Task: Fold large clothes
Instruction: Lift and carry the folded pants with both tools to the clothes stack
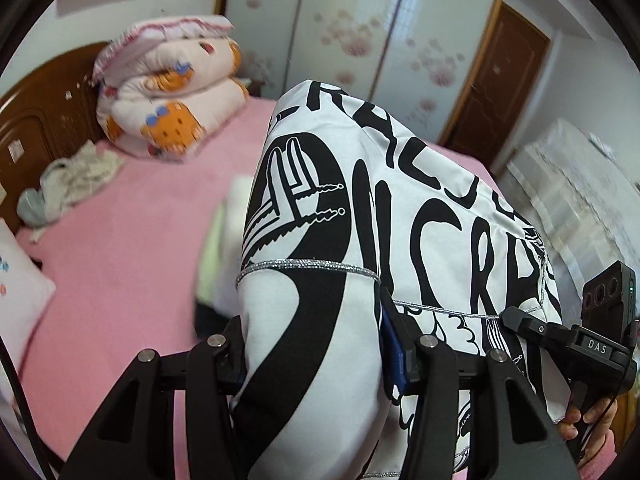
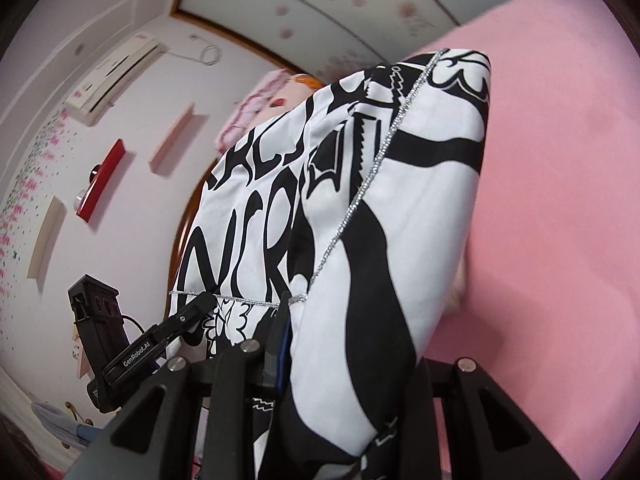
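A large white garment with bold black lettering and a silver trim line (image 1: 400,208) hangs bunched above the pink bed (image 1: 120,240). My left gripper (image 1: 316,344) is shut on a thick fold of it, which fills the gap between the jaws. At the right of that view, a person's hand (image 1: 588,416) holds the other tool, whose black finger (image 1: 528,324) bites the trimmed edge. In the right wrist view the same garment (image 2: 400,184) drapes between the jaws of my right gripper (image 2: 352,344), which is shut on it. The left tool's finger (image 2: 184,316) clamps the edge there.
A folded pink quilt (image 1: 172,92) and crumpled pale clothes (image 1: 72,184) lie near the wooden headboard (image 1: 36,120). A pale folded stack (image 1: 224,240) sits on the bed behind the garment. Sliding wardrobe doors (image 1: 360,20) and a brown door (image 1: 500,80) stand beyond. Wall shelves (image 2: 100,180) show at the left.
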### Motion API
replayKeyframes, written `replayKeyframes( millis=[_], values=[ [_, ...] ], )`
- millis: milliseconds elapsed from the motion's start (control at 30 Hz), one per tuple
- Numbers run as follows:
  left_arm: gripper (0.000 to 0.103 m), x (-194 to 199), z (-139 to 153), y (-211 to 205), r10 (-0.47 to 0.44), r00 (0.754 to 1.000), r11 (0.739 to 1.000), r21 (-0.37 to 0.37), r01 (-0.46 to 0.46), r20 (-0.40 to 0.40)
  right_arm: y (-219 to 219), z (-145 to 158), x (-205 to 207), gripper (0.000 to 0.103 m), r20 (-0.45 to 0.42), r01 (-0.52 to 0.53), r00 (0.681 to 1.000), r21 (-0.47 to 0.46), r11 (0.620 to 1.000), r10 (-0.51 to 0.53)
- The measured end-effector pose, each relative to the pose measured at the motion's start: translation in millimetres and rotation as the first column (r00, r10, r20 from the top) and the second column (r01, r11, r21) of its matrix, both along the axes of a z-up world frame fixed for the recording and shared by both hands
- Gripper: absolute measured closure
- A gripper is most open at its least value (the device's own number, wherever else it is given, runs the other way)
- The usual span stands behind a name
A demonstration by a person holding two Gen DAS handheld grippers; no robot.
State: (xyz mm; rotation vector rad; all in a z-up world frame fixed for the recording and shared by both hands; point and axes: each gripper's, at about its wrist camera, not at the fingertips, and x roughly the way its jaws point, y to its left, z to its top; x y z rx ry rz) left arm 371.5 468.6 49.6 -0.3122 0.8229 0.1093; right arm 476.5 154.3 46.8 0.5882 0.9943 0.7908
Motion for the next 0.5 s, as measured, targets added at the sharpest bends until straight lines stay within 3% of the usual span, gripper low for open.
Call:
replayKeyframes(
  millis=[100, 233, 367, 500],
  values=[
    [0.054, 42, -3, 35, 0.024, 1.000, 1.000, 0.011, -0.025, 0.012, 33, -8, 47, 0.078, 0.003, -0.030, 1.000, 0.018, 0.999, 0.030],
    [0.054, 102, -35, 64, 0.057, 0.998, 0.998, -0.014, -0.057, -0.008, 72, -34, 108, 0.078, -0.016, -0.055, 0.998, 0.009, 0.998, 0.055],
    [0.053, 151, -103, 87, 0.109, 0.988, 0.994, -0.004, -0.110, -0.113, 109, -94, 159, 0.078, -0.083, -0.094, 0.992, -0.041, 0.995, 0.091],
    [0.044, 169, -159, 103, 0.119, 0.975, 0.993, 0.010, -0.119, -0.187, 136, -171, 186, 0.076, -0.209, -0.119, 0.973, -0.081, 0.990, 0.100]
  ],
)
